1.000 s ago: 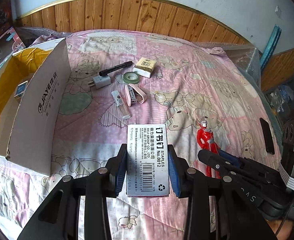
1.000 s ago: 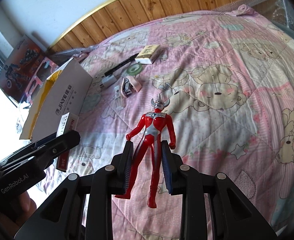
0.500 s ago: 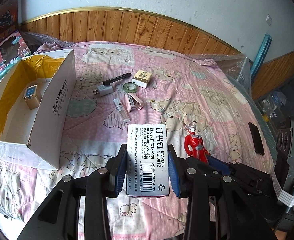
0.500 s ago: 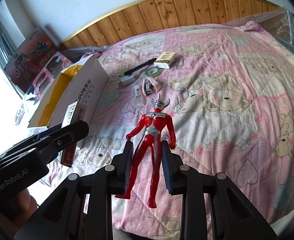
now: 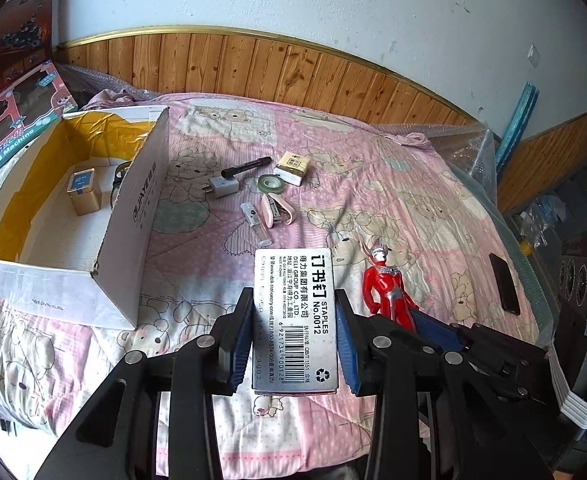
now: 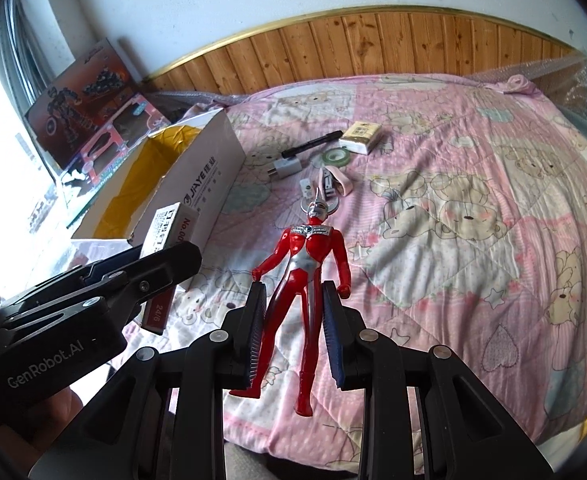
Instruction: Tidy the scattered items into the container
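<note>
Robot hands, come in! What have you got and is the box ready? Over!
Left gripper shut on staples box. Right gripper shut on red figure. Cardboard box open at left, nothing blocking.

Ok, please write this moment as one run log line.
left gripper: holds staples box | right gripper: holds red figure | cardboard box: open, gold tin inside
</note>
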Demonstrator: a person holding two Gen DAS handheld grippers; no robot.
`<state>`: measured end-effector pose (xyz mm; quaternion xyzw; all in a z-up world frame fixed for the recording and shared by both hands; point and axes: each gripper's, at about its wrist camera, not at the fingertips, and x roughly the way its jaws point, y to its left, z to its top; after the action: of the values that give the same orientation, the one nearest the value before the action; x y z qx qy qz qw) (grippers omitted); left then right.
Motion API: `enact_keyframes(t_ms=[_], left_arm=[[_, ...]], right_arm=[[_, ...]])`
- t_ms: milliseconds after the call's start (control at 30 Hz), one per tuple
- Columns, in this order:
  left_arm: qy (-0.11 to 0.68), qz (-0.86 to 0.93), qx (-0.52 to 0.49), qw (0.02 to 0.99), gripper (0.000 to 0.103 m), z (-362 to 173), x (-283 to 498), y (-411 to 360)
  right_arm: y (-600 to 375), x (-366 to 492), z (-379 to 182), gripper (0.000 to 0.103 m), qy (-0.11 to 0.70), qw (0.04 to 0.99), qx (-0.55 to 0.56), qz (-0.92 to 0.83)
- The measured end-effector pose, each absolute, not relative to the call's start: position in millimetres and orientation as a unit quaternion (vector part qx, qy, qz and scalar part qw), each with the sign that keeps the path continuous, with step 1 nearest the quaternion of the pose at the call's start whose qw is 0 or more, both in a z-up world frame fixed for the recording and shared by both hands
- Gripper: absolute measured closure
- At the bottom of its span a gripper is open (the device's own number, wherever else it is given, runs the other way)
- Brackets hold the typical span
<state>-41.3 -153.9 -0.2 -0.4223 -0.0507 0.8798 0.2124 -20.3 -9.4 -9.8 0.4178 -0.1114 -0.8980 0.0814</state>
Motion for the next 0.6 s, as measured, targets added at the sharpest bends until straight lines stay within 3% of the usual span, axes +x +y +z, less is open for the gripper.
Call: enact_keyframes(t_ms=[600], left_arm=[[-0.083, 0.878, -0.427, 0.201, 0.064, 10.9, -61.4, -175.2]], right_arm=[[-29.9, -49.5, 7.9, 0.074, -0.081, 0.097, 0.415, -0.901]])
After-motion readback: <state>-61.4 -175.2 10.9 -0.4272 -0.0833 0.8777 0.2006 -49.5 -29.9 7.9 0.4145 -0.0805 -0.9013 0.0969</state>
